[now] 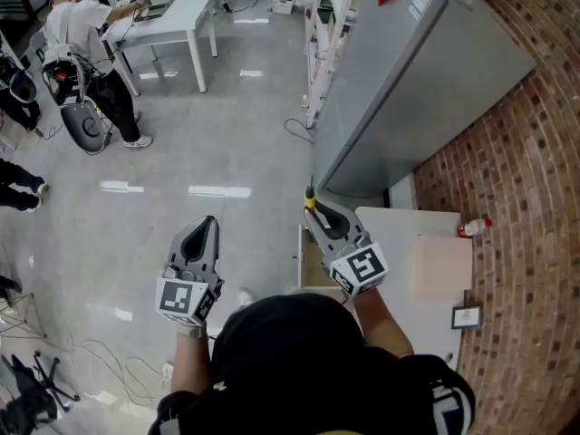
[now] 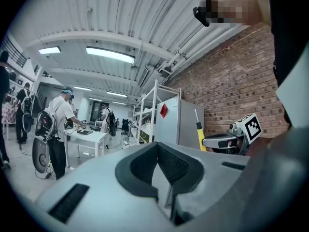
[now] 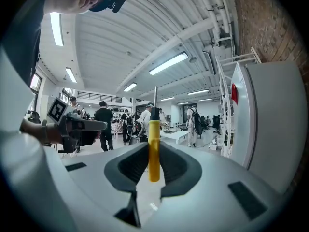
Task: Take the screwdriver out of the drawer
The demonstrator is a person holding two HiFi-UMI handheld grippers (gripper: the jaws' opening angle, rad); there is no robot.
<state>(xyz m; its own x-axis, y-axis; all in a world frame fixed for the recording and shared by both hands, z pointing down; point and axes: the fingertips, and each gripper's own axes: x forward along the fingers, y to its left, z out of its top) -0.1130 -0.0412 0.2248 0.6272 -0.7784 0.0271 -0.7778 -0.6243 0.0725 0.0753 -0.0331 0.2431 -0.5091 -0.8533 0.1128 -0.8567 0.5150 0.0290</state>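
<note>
A screwdriver with a yellow handle and thin metal shaft stands upright between the pads of my right gripper, which is shut on the handle. In the right gripper view the screwdriver crosses the middle of the jaws, shaft pointing up. The right gripper hangs above the front of an open drawer in a white cabinet. My left gripper is held level to the left over the floor, its pads closed together with nothing in them. The left gripper view shows the screwdriver in the right gripper.
A tall grey fridge stands just beyond the cabinet, against a brick wall. A red-capped bottle and a small frame lie on the cabinet top. White shelving, a white table and several people are further off.
</note>
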